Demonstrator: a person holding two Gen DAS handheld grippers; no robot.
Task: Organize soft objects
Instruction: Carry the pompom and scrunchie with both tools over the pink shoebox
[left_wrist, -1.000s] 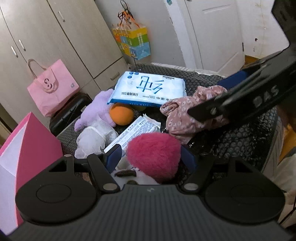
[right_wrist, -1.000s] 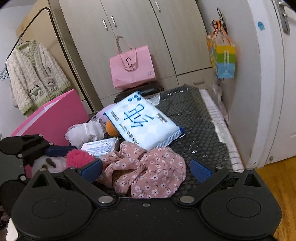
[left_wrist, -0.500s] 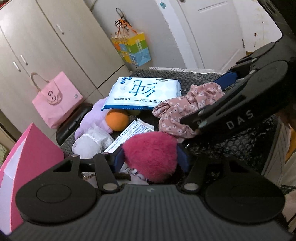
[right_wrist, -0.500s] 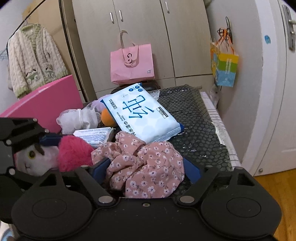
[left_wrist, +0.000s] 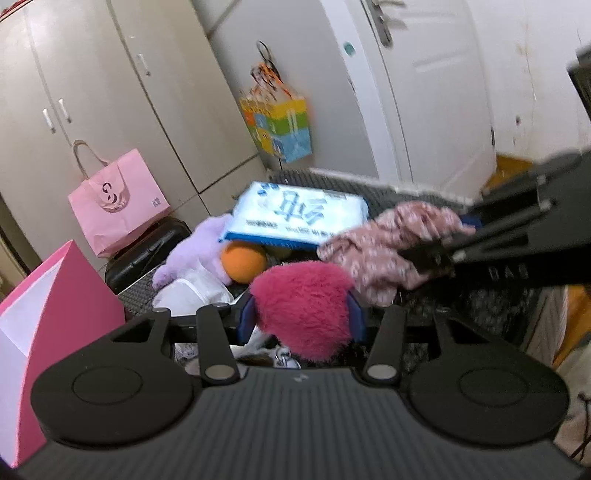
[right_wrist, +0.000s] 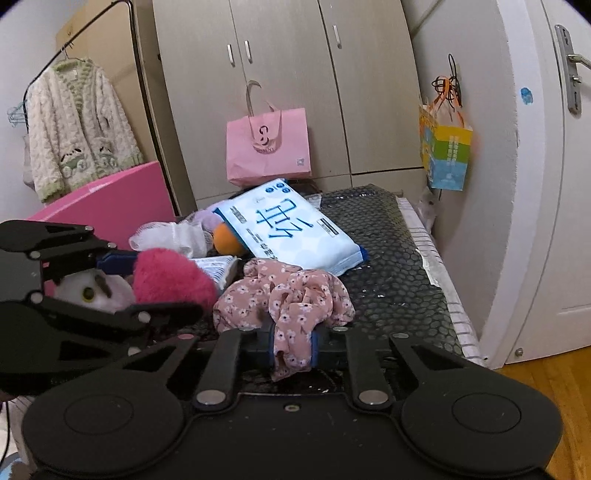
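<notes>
On the black bumpy bench (right_wrist: 388, 266), the right tongs (right_wrist: 291, 347) are pinching the thin, floppy pink flowery cloth (right_wrist: 284, 295) by one bunched fold, having just been closing. The left tongs (left_wrist: 301, 319), closing too, are squeezing the light, squashy pink fluffy ball (left_wrist: 301, 310) at its middle.

The white-and-blue tissue pack (right_wrist: 291, 227) bears large blue Chinese characters seen upside down, the pink paper bag (right_wrist: 269, 147) carries a "G" logo, and the right gripper's (left_wrist: 436, 254) arm reads "DAS".
</notes>
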